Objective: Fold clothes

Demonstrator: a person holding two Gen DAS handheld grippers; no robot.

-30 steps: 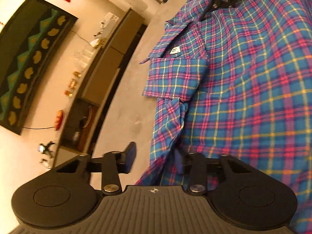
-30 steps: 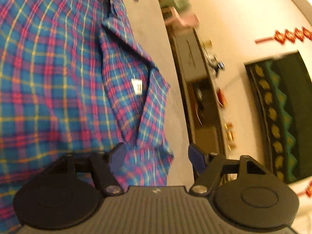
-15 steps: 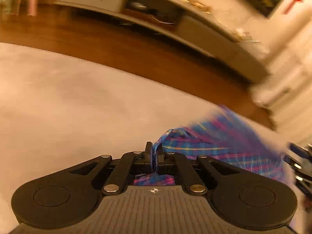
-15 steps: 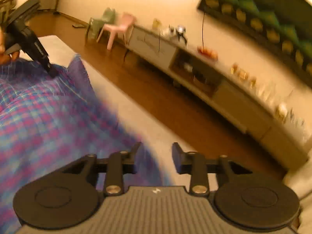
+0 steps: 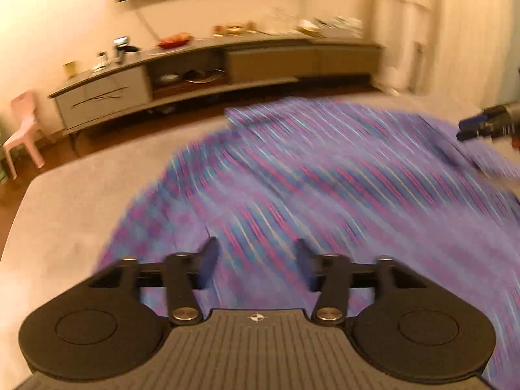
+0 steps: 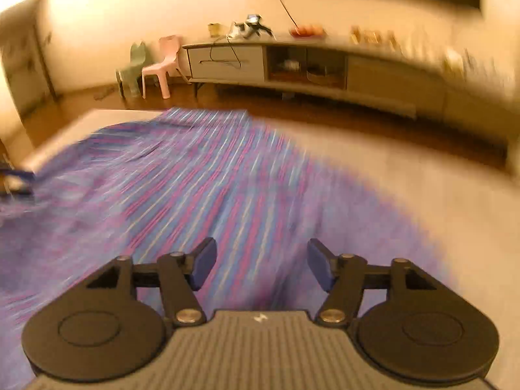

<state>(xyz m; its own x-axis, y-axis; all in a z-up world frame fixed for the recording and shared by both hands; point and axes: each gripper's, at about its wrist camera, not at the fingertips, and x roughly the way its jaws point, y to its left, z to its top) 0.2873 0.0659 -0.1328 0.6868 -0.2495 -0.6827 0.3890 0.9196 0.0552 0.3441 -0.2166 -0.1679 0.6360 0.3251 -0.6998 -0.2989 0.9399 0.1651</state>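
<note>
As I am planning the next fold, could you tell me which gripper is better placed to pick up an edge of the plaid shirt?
Probably right: the right gripper hangs open near the blue-and-pink plaid shirt's edge; the left gripper is open over mid-cloth.

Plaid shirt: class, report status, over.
Left gripper and right gripper open, holding nothing. Plaid shirt spread on the grey surface, blurred. Nothing in the way.

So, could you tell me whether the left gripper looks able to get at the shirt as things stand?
Probably yes: the left gripper is open with the shirt spread directly ahead of its fingers, and nothing lies between them. Motion blur hides the exact gap, though.
</note>
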